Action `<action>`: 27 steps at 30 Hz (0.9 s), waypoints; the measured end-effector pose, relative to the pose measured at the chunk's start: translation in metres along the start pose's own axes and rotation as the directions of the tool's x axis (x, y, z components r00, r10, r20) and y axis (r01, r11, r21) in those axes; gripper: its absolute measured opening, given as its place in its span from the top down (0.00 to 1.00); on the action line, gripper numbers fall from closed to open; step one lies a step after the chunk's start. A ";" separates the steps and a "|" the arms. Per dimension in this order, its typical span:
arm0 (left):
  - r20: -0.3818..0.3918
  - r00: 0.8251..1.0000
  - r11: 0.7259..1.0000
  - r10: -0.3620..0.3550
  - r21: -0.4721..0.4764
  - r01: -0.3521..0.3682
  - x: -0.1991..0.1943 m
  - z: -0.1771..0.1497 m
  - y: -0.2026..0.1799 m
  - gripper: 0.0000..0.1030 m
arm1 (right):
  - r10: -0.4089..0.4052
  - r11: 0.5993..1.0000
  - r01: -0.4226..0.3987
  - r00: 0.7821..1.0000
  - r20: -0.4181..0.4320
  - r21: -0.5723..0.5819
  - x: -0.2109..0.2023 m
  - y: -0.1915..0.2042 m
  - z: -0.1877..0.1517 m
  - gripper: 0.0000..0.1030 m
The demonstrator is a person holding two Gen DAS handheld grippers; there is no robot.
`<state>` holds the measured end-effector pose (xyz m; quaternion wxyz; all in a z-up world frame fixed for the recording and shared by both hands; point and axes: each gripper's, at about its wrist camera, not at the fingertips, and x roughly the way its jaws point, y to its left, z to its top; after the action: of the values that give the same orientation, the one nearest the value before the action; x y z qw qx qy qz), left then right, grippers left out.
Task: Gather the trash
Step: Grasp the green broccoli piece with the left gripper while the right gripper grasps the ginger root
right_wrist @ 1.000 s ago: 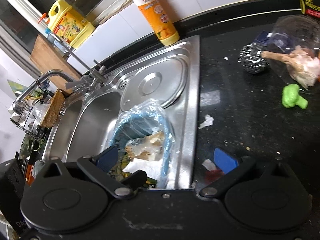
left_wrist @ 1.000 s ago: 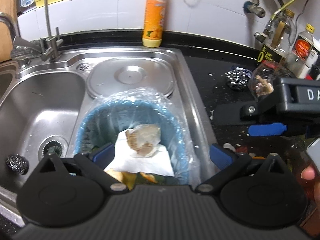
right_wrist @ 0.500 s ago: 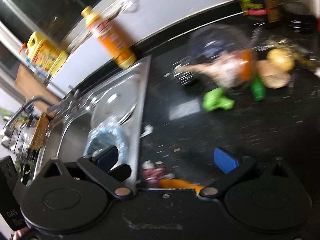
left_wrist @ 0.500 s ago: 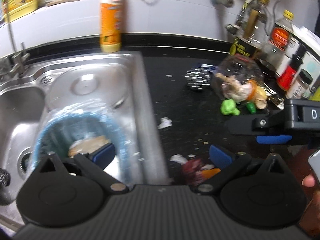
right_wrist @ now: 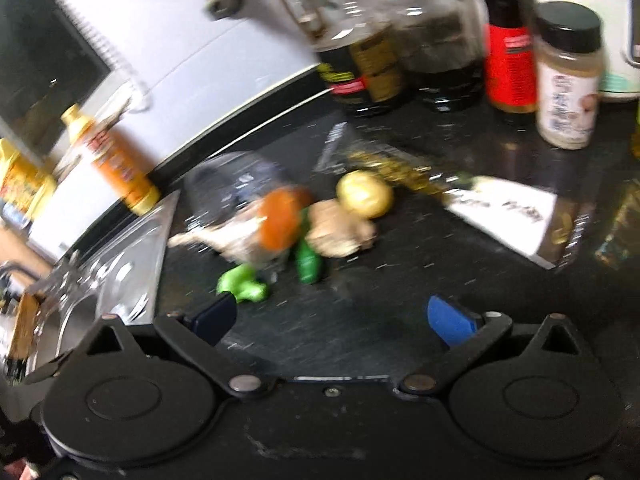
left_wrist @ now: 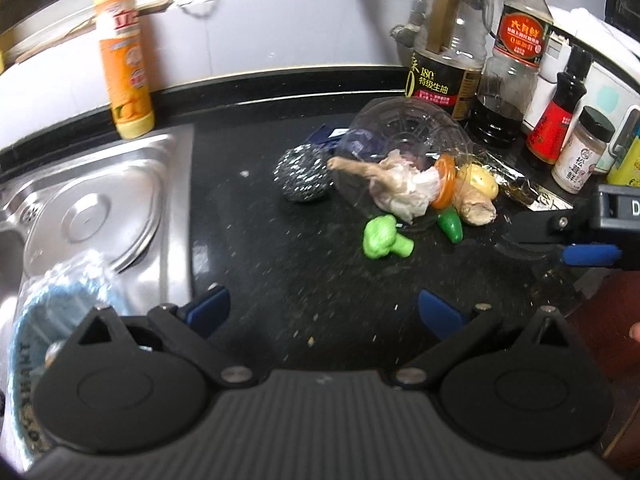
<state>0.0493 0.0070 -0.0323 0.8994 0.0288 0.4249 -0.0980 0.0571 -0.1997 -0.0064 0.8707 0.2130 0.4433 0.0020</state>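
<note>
Scraps [left_wrist: 416, 188] are heaped on the black counter [left_wrist: 280, 272] ahead of the left gripper [left_wrist: 324, 310], slightly to its right, well apart from it. Both it and the right gripper [right_wrist: 342, 318] are held wide and empty.

Black counter [left_wrist: 280, 280] bears scourer [left_wrist: 306, 176], green broccoli [left_wrist: 385, 237].

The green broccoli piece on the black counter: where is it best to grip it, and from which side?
Probably across the rounded head of the green broccoli piece, coming from above and the near side. Its short stalk lies flat pointing right, and the clear plastic container crowds the far side. The left gripper is open and nearest.
</note>
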 end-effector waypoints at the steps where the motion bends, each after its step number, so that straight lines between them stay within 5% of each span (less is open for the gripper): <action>1: 0.000 1.000 1.000 0.005 0.003 -0.005 0.004 0.003 -0.003 0.00 | -0.006 1.000 0.006 1.000 -0.006 0.010 0.002 -0.006 0.004 0.00; 3: -0.001 1.000 1.000 0.017 0.007 -0.016 0.012 0.008 -0.010 0.00 | 0.009 1.000 -0.009 1.000 -0.014 0.028 0.007 -0.015 0.010 0.01; 9: -0.004 0.999 0.999 0.051 0.001 -0.051 0.034 0.020 -0.021 0.00 | 0.079 0.996 -0.078 0.997 -0.011 0.044 0.026 -0.026 0.036 0.30; 16: -0.004 0.998 0.998 0.068 -0.011 -0.068 0.050 0.026 -0.028 0.02 | 0.100 0.995 -0.100 0.994 -0.042 0.000 0.053 -0.019 0.049 0.37; 19: -0.005 0.997 0.997 0.073 -0.012 -0.073 0.055 0.028 -0.028 0.04 | 0.104 0.994 -0.106 0.993 -0.061 -0.026 0.064 -0.015 0.048 0.50; 27: -0.019 0.998 0.998 0.056 -0.033 -0.056 0.067 0.033 -0.026 0.10 | 0.084 0.989 -0.089 0.995 -0.048 -0.118 0.062 -0.009 0.036 0.53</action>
<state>0.1108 -0.0330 -0.0618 0.8982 0.0265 0.4338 -0.0653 0.1207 -0.2096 -0.0391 0.8712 0.1793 0.4514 0.0710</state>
